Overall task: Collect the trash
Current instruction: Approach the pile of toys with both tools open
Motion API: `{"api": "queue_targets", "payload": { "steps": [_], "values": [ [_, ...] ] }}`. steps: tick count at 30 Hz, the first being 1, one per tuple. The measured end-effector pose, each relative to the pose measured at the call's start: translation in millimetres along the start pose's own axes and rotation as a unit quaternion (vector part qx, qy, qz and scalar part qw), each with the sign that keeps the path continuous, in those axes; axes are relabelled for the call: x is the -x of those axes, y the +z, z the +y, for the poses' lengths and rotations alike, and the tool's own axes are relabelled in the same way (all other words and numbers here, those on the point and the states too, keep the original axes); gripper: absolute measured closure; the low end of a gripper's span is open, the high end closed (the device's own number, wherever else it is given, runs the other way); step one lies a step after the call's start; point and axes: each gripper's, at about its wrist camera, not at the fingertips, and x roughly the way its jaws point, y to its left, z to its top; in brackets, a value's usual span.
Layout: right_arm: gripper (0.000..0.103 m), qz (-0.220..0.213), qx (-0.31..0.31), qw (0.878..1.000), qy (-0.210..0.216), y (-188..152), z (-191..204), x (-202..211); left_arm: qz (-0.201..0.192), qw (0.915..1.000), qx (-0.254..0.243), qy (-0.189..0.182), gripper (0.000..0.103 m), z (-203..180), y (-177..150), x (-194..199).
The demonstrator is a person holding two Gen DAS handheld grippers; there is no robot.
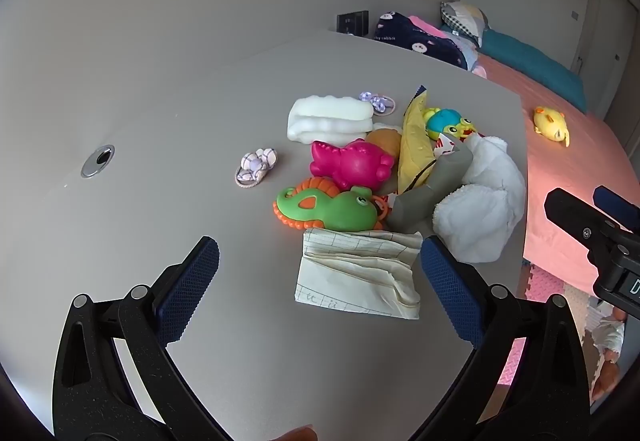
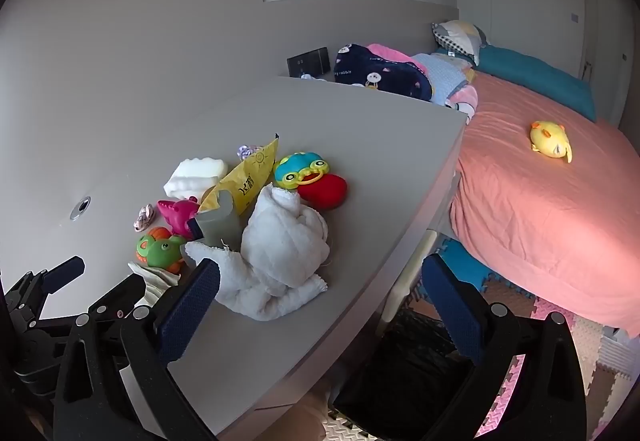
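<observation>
The left tool (image 1: 320,265) is spread wide and holds nothing; it hangs over the near part of the grey table (image 1: 160,121), and its right finger is just beside the crumpled lined paper (image 1: 360,273). The paper lies at the near edge of the pile, touching the green seahorse toy (image 1: 328,207). Farther are a pink toy (image 1: 352,163), a yellow snack wrapper (image 1: 416,145) and a white towel (image 1: 484,193). The right tool (image 2: 320,289) is also spread and empty, at the table's right edge, above a black trash bag (image 2: 404,381) on the floor.
</observation>
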Motion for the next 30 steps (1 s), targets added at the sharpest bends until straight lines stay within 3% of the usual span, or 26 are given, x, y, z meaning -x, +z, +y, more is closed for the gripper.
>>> {"api": "queue_targets", "payload": {
  "steps": [11,17,30],
  "values": [
    [0.003,0.000,0.000,1.000,0.000,-0.3,-2.0,2.5,-0.004,1.0000,-0.008,-0.003,0.006,-3.5,2.0,5.2],
    [0.003,-0.002,0.000,1.000,0.000,-0.4,-3.9,4.9,0.002,0.9995,-0.002,-0.030,0.006,-1.4,2.1,4.1],
    [0.003,-0.002,0.000,1.000,0.000,0.1,-5.3,5.6,0.003,0.9996,0.007,-0.027,0.006,1.4,2.2,3.5]
  ]
}}
